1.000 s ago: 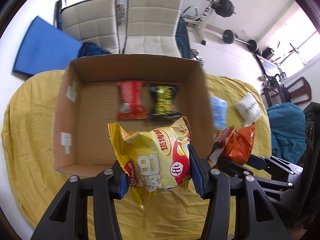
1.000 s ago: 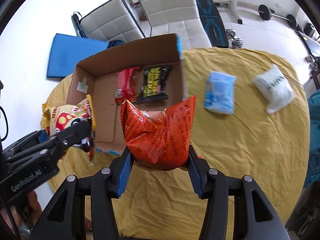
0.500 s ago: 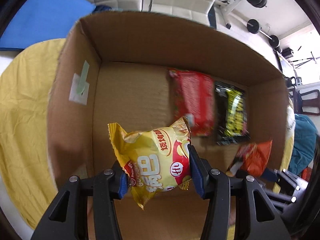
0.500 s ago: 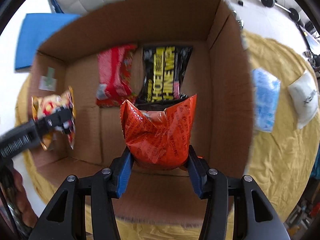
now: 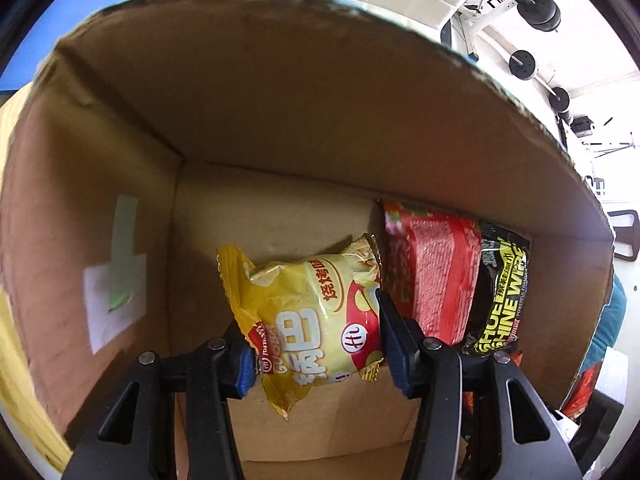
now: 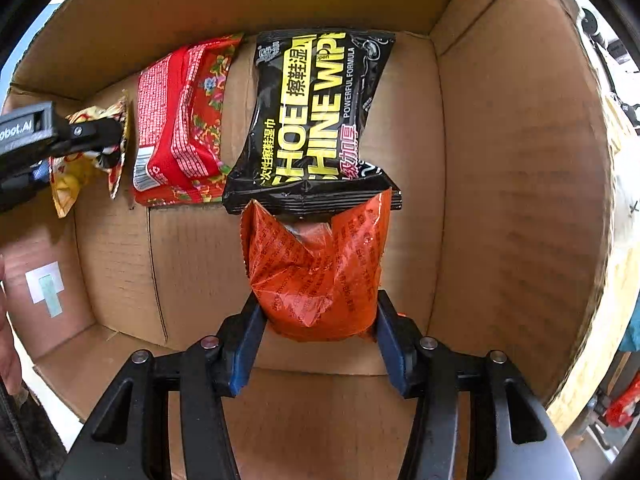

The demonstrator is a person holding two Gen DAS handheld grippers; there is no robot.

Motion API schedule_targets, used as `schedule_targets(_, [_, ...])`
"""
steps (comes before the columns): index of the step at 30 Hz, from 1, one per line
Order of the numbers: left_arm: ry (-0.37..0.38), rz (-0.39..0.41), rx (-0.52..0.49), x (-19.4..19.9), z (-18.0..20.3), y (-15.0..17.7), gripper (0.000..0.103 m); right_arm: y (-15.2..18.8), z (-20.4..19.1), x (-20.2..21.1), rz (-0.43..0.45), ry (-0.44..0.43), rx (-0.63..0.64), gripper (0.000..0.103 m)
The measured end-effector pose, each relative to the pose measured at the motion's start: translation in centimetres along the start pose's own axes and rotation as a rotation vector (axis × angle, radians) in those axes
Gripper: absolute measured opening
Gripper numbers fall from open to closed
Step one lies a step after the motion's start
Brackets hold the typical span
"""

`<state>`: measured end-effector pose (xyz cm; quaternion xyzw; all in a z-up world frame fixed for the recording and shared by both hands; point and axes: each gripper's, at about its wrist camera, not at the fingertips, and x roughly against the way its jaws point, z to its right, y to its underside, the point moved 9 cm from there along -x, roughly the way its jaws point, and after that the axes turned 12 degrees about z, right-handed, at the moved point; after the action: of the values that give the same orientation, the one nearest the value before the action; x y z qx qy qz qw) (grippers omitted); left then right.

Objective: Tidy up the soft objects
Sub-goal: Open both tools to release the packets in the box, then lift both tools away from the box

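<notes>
Both grippers are inside the open cardboard box. My left gripper is shut on a yellow snack bag, held near the box floor at the far left corner, beside a red packet. My right gripper is shut on an orange snack bag, held just in front of a black shoe-wipes pack. The red packet and the black pack lie side by side on the box floor. The left gripper with its yellow bag shows at the left of the right wrist view.
The box walls close in on all sides. A white label with green tape sticks to the left wall. Yellow cloth covers the table outside the box. Gym weights and white chairs stand beyond.
Both grippers have moved forward and down from above the table into the box, each still holding its bag. The box contents now fill both views.
</notes>
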<state>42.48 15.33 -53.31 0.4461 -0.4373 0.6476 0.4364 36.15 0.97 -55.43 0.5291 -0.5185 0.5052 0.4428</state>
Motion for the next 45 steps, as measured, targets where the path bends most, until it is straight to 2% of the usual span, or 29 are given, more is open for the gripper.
schedule_targets(7, [-0.016,-0.031,-0.004,0.1,0.1,-0.3,0.052,-0.7,0.0,-0.1,-0.003,-0.006,-0.036,0.060])
schedule_targets(9, [-0.020,-0.032,0.000,0.7,0.1,0.0,0.059,-0.6,-0.1,-0.1,-0.004,-0.007,-0.034,0.061])
schedule_targets(10, [-0.021,-0.029,0.001,0.9,0.2,-0.1,0.060,-0.7,0.3,0.1,-0.003,-0.005,-0.041,0.064])
schedule_targets(15, [-0.047,0.005,-0.022,2.8,0.5,0.2,0.060,0.0,-0.1,1.2,0.011,-0.029,-0.058,0.075])
schedule_targets(23, [-0.080,0.089,-0.087,6.2,0.5,0.8,0.061,-0.9,-1.0,4.5,0.072,-0.021,-0.038,0.081])
schedule_targets(25, [-0.081,0.102,-0.096,6.9,0.2,1.2,0.066,-1.0,-1.4,5.2,0.082,-0.027,-0.031,0.081])
schedule_targets(26, [-0.078,0.111,-0.098,7.5,0.1,1.5,0.075,-0.9,-1.5,5.6,0.087,-0.028,-0.027,0.081])
schedule_targets(27, [-0.076,0.117,-0.099,7.9,-0.1,1.7,0.077,-0.8,-1.7,6.1,0.095,-0.030,-0.023,0.085])
schedule_targets(28, [-0.074,0.128,-0.095,8.4,-0.1,2.1,0.077,-0.8,-1.8,6.5,0.106,-0.031,-0.019,0.089])
schedule_targets(30, [-0.068,0.151,-0.084,8.9,-0.2,2.8,0.079,-0.7,-2.0,7.4,0.127,-0.029,-0.006,0.091])
schedule_targets(31, [-0.066,0.162,-0.082,9.3,-0.3,3.3,0.082,-0.6,-2.2,8.0,0.139,-0.021,0.003,0.093])
schedule_targets(32, [-0.065,0.167,-0.086,9.3,-0.5,3.0,0.092,-0.5,-2.2,8.3,0.147,-0.011,0.009,0.095])
schedule_targets(33, [-0.066,0.172,-0.090,9.6,-0.5,3.4,0.094,-0.4,-2.2,8.6,0.158,-0.003,0.014,0.099])
schedule_targets(37, [-0.075,0.219,-0.115,11.5,-0.1,5.0,0.100,0.6,-1.6,10.5,0.203,0.003,0.022,0.100])
schedule_targets(40, [-0.081,0.255,-0.115,12.8,-0.1,5.8,0.101,1.4,-1.2,11.6,0.232,-0.001,0.026,0.100])
schedule_targets(45, [-0.047,0.282,-0.133,15.0,1.0,8.0,0.101,3.0,-0.8,14.0,0.292,0.005,0.034,0.103])
